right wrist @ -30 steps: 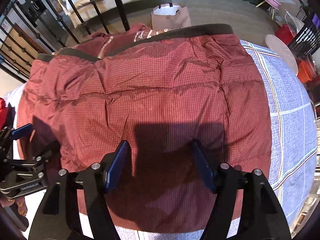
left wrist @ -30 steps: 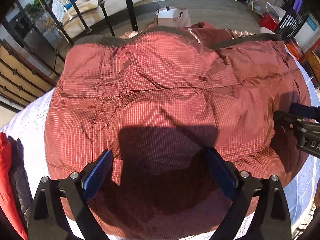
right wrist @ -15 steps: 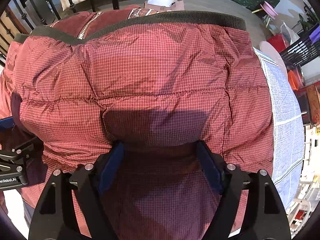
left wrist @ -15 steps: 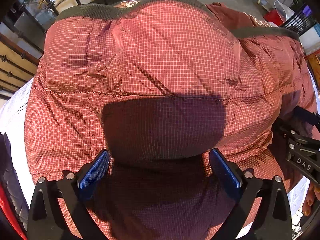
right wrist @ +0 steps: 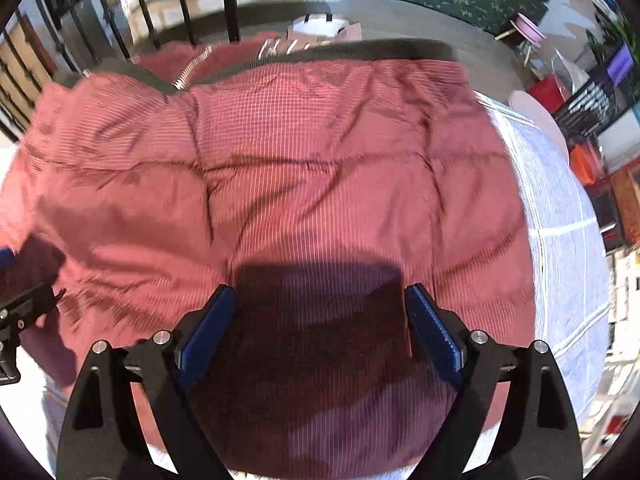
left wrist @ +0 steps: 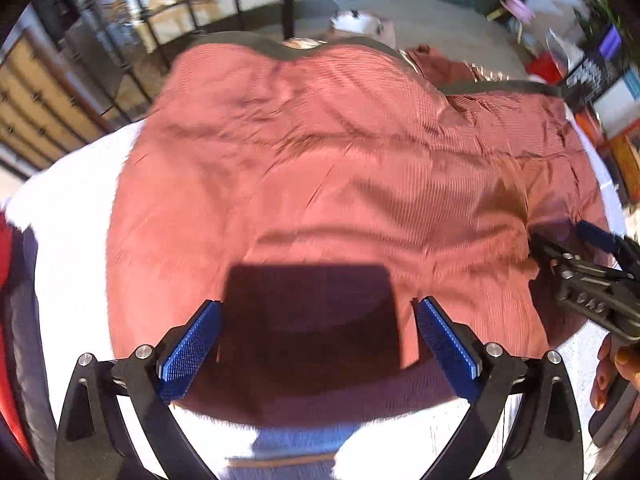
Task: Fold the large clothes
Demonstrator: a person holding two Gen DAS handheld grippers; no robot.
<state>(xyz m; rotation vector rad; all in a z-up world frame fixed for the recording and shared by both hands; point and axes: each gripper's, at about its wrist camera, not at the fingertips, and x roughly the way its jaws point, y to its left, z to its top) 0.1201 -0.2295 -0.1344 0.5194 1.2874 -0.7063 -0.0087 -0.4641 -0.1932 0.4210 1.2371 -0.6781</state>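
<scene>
A large red quilted jacket with a fine grid pattern and a dark knitted hem lies spread on a white and blue cloth. It fills the right wrist view too, with its zipper at the far left. My left gripper is open and empty, raised over the jacket's near edge. My right gripper is open and empty above the jacket's near part. The right gripper also shows at the right edge of the left wrist view.
Black metal railings and a wooden fence stand beyond the far left. A paper bag sits behind the jacket. A red and dark garment lies at the left edge. Crates and shelves stand at the right.
Both grippers have pulled back and up from the jacket after pressing close to it half a second ago. The jacket lies flatter and more of the cloth shows around it.
</scene>
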